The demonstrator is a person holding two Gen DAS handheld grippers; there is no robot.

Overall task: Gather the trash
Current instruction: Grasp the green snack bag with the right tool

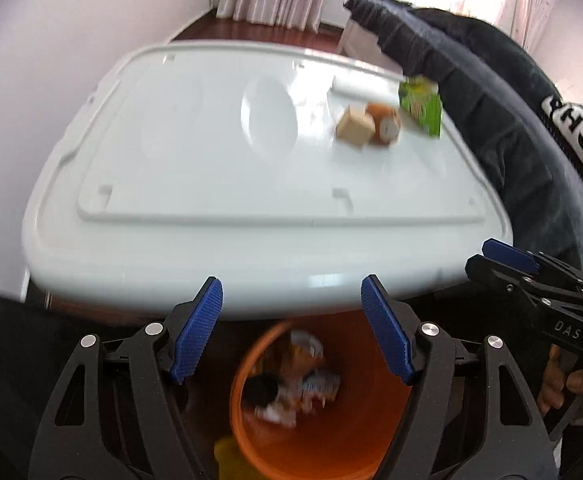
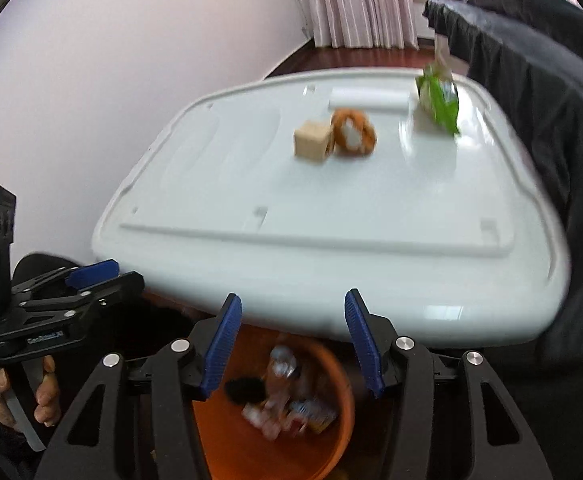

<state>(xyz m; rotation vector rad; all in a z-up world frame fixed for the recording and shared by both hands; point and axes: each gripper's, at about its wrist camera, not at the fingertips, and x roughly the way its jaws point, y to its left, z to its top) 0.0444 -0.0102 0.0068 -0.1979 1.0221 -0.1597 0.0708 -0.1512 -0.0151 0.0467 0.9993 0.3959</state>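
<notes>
An orange bin (image 1: 331, 432) with several pieces of trash (image 1: 303, 384) inside stands on the floor below the near edge of a white table (image 1: 211, 168). My left gripper (image 1: 293, 332) hangs open and empty above the bin. My right gripper (image 2: 291, 344) is also open and empty above the bin (image 2: 259, 440). On the far right of the table lie a beige block (image 2: 311, 144), an orange round wrapper (image 2: 353, 136), a green packet (image 2: 439, 100) and a white roll (image 2: 367, 100). The same items show in the left wrist view: block (image 1: 355, 126), packet (image 1: 421, 104).
A dark jacket (image 1: 491, 100) drapes along the table's right side. Pink curtains (image 2: 355, 0) and a white wall (image 2: 111, 60) lie beyond the table. The right gripper shows in the left wrist view (image 1: 531, 276), the left gripper in the right wrist view (image 2: 63, 296).
</notes>
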